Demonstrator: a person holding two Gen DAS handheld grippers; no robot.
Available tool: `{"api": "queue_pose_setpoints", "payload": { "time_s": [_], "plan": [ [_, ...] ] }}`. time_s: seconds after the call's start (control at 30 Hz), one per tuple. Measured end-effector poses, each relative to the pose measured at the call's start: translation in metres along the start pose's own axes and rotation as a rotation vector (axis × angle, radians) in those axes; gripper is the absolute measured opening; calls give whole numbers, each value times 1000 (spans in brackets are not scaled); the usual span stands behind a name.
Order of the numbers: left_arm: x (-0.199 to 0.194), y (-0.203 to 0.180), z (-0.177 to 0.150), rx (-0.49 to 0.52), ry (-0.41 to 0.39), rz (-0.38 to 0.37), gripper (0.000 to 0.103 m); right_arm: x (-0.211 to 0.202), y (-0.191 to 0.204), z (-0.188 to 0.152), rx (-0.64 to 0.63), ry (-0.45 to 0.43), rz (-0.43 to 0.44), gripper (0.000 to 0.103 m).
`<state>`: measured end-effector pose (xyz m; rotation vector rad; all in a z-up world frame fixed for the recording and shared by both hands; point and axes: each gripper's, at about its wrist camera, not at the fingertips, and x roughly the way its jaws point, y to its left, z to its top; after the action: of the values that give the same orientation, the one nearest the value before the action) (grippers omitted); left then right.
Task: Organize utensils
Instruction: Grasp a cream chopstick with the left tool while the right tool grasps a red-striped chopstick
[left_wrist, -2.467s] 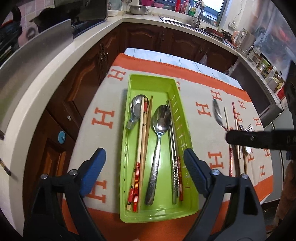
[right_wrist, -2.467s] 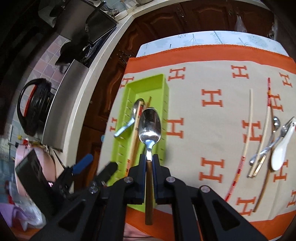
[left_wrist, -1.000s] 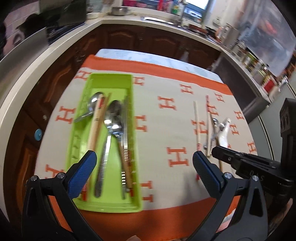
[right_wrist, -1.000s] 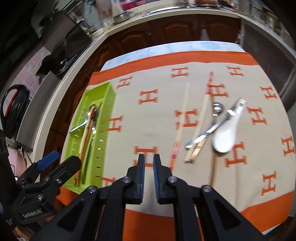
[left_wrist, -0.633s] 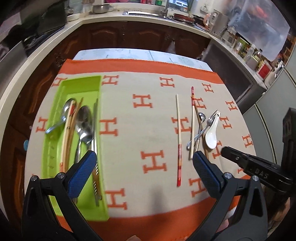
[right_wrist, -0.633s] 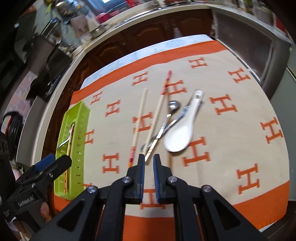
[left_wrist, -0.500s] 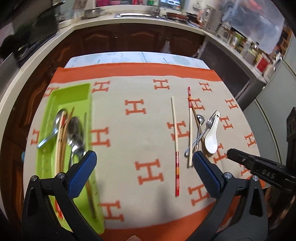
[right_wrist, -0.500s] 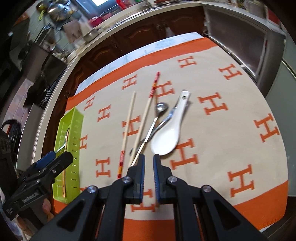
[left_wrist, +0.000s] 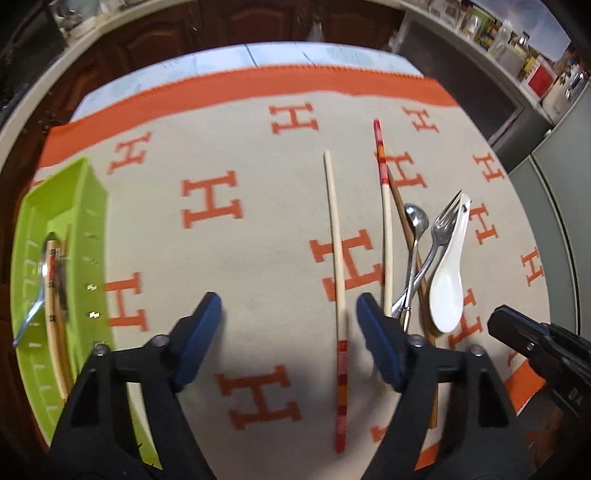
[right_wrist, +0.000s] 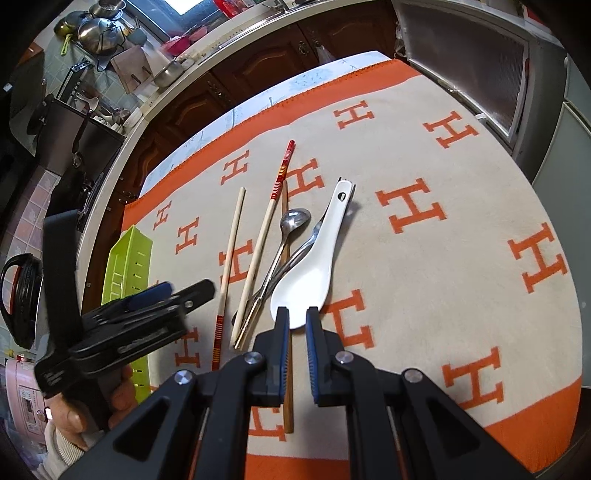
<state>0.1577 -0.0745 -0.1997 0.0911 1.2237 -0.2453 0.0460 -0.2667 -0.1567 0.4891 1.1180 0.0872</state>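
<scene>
My left gripper (left_wrist: 288, 314) is open, low over the cloth. A cream chopstick with a red end (left_wrist: 334, 240) lies between its fingers, close to the right one. To the right lie a second red-ended chopstick (left_wrist: 386, 240), a brown chopstick (left_wrist: 400, 206), a small metal spoon (left_wrist: 415, 219), a fork (left_wrist: 445, 221) and a white ceramic spoon (left_wrist: 447, 291). My right gripper (right_wrist: 297, 317) is open only by a narrow gap, its tips at the near edge of the white spoon's (right_wrist: 306, 280) bowl, holding nothing. The green tray (left_wrist: 92, 192) at the left holds spoons and chopsticks.
A beige cloth with orange H marks (right_wrist: 424, 258) covers the table, its orange border near the front edge. Dark wood cabinets and a pale counter with pots (right_wrist: 96, 37) curve behind. A hand (right_wrist: 74, 410) holds the left gripper beside the tray (right_wrist: 127, 258).
The right gripper let the metal spoon go into the tray, then swung right to the white spoon. The left gripper moved from the tray to the loose chopstick and came lower.
</scene>
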Motion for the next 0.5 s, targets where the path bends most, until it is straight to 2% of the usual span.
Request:
{"api": "queue_pose_setpoints", "payload": {
  "time_s": [0.07,0.27,0.47,0.5],
  "plan": [
    [10,-6,2,18,20,3,60,3,-2,1,1,5,0,9],
    [23,-23,2,86,30,32,60,8,-4,0,5,16,4,9],
    [25,-24,4,85,38,38,59,11,0,-1,-7,17,4,9],
    [25,-25,5,87,38,36,54,11,0,-1,-9,17,4,9]
  ]
}}
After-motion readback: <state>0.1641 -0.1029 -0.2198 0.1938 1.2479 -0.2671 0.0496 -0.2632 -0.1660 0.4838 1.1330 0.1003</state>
